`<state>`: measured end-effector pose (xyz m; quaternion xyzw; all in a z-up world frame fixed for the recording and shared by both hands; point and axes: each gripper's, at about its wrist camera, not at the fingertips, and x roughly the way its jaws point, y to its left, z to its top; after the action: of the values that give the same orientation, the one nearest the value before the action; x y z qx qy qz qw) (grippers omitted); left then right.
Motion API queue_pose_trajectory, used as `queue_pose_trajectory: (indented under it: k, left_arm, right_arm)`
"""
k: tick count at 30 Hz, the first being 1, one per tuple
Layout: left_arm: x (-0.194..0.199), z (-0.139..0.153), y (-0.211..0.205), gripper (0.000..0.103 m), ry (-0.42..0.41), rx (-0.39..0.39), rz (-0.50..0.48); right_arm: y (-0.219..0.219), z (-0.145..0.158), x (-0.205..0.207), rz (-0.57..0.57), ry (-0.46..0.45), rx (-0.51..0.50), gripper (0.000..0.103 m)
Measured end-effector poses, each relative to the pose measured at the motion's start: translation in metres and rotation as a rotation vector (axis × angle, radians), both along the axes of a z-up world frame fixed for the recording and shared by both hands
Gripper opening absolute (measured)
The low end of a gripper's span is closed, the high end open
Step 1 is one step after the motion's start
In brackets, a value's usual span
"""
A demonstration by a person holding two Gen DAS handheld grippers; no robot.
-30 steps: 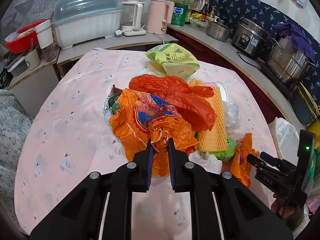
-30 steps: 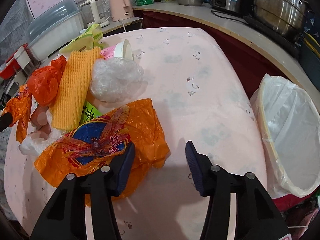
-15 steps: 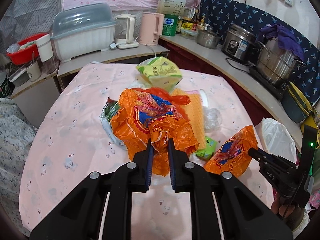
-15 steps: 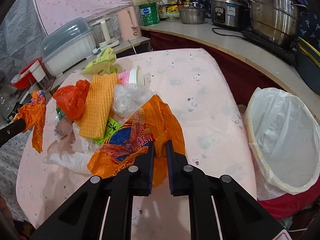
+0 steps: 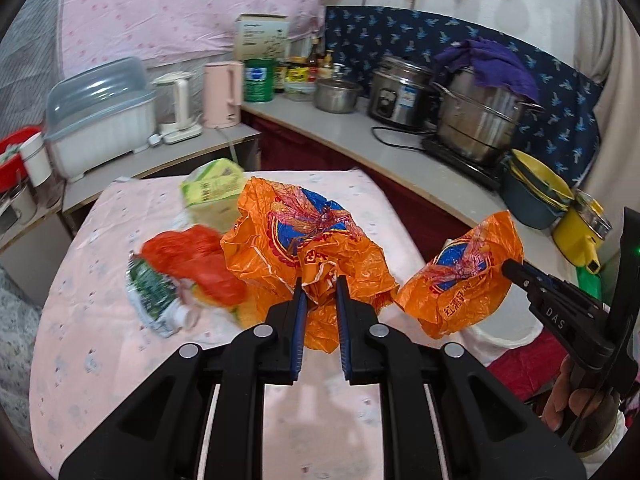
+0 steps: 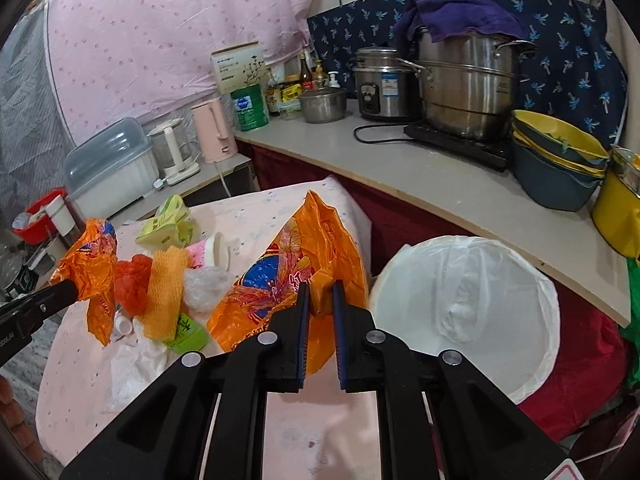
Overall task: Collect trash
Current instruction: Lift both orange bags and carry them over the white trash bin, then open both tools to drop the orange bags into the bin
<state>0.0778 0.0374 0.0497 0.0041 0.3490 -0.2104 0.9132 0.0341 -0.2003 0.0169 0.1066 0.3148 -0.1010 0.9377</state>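
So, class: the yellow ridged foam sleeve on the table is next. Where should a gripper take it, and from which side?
Judging by its pose, grip the yellow foam sleeve across its narrow width near the upper end, coming from above. It lies draped lengthwise over the pile, with the red bag and clear plastic crowding its sides.

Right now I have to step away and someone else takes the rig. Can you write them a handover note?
Left tool: shut on an orange bag, lifted off the table.
Right tool: shut on a second orange bag, lifted, beside the lined bin.
Done: both bags picked up.
Left: drop both in the bin, which looks empty, then clear the pile: red bag, yellow mesh, green packet, cup.
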Motion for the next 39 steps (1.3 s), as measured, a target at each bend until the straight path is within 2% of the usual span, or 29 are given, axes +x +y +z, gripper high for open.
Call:
queue_pose_trajectory:
  k: [13,20,28,31,32,34,39]
  left_arm:
    - [-0.011,-0.002,-0.127,0.014,0.013,0.005,-0.270]
    - [-0.013,-0.015,-0.192,0.014,0.052,-0.010,-0.405]
    - [-0.005,-0.041,-0.236,0.015,0.110,0.000,-0.470]
    - [0.000,-0.049,-0.245,0.024,0.130,0.003,-0.486]
    - [0.001,-0.051,-0.247,0.033,0.129,0.006,-0.480]
    - [0.004,-0.054,-0.246,0.041,0.117,0.008,-0.463]
    - [0.013,-0.059,-0.241,0.047,0.125,0.010,-0.434]
  right_arm:
    - [-0.102,0.003,-0.047,-0.253,-0.020,-0.019,0.011]
    - [-0.140,-0.004,-0.062,-0.347,-0.008,-0.032,0.011]
    - [-0.162,-0.016,-0.062,-0.393,0.011,-0.017,0.011]
    - [-0.165,-0.019,-0.058,-0.398,0.017,-0.015,0.011]
    - [-0.166,-0.019,-0.056,-0.398,0.019,-0.016,0.011]
    - [-0.166,-0.021,-0.053,-0.400,0.022,-0.018,0.012]
    - [-0.163,-0.023,-0.045,-0.388,0.017,-0.016,0.017]
